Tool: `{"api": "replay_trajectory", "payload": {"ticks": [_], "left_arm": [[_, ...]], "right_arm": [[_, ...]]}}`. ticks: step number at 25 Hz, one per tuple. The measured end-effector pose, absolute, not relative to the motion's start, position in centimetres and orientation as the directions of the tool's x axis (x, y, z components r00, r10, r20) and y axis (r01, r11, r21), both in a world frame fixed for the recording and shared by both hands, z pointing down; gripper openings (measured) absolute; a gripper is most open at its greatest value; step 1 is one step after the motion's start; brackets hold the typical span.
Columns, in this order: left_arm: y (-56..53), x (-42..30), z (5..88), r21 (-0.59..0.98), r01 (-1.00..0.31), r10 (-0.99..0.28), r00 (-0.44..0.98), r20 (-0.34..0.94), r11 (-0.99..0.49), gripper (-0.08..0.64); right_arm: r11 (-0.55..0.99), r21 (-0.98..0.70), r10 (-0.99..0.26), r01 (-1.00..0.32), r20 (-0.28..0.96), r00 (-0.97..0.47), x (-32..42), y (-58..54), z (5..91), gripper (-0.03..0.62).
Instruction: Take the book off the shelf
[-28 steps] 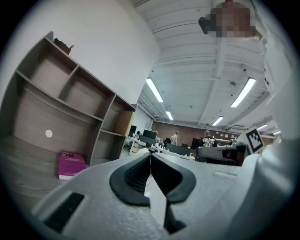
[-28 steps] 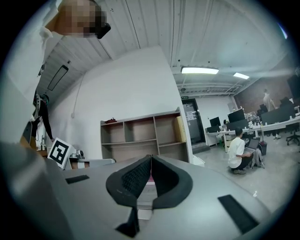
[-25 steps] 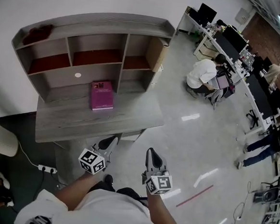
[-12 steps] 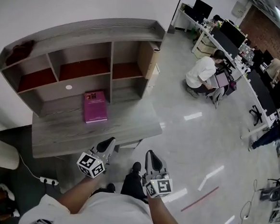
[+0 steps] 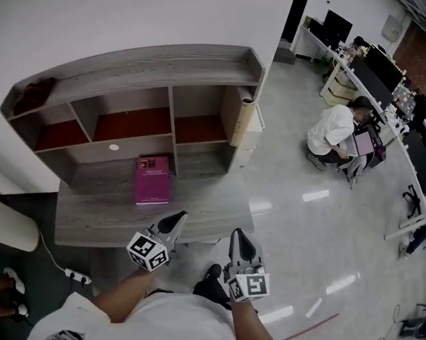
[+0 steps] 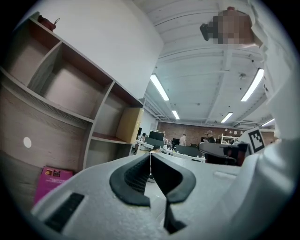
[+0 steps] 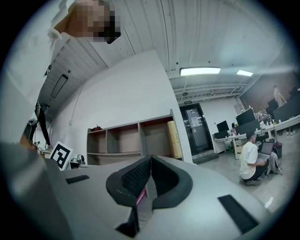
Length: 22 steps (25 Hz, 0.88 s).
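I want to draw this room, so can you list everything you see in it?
shelf: one, grey with red-brown insides, against the white wall
book: one, pink, flat on the shelf's wide bottom board
dark thing: one, dark red, on the shelf's top at the left; too small to tell what it is
roll: one, tan, upright at the shelf's right end
power strip: one, white, on the floor left of the shelf
person: one, white shirt, crouched on the floor at the right
monitors: several, black, in a row far right
left gripper: one, grey, shut, holding nothing
right gripper: one, grey, shut, holding nothing
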State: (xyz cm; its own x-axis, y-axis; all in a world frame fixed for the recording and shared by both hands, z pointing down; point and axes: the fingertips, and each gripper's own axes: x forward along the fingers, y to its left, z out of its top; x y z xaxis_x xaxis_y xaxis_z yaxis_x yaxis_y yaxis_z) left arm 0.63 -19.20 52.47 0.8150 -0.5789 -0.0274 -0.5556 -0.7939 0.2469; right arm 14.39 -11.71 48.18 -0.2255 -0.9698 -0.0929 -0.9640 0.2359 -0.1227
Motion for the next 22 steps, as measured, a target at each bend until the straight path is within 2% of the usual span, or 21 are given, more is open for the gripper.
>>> {"api": "replay_trajectory", "payload": {"ticks": [8,19,20,22], "left_arm": [[-23.6,3.5,49.2,0.183,-0.629,-0.645,0.763,-0.04,-0.755,0.017],[-29.8,4.9,46.7,0.193,-0.696,-0.719,0.69,-0.087,-0.691,0.017],[-30.3,5.3,46.7,0.198,-0.693,-0.717,0.692,-0.088,-0.693,0.017],[-31.2,5.9,46.6,0.202,-0.688,-0.713,0.695,-0.089,-0.697,0.017]], "right_arm": [[0.327,-0.136,-0.943,-0.935,-0.114,-0.313,17.3,-16.5,46.9,0.015],[0.409,-0.073,-0.908,-0.91,-0.133,-0.398,21.2,-24.9,44.7,0.018],[0.418,-0.066,-0.904,-0.906,-0.131,-0.407,21.5,-25.5,44.5,0.026],[0.433,-0.05,-0.897,-0.9,-0.129,-0.424,21.9,-26.8,44.0,0.106]]}}
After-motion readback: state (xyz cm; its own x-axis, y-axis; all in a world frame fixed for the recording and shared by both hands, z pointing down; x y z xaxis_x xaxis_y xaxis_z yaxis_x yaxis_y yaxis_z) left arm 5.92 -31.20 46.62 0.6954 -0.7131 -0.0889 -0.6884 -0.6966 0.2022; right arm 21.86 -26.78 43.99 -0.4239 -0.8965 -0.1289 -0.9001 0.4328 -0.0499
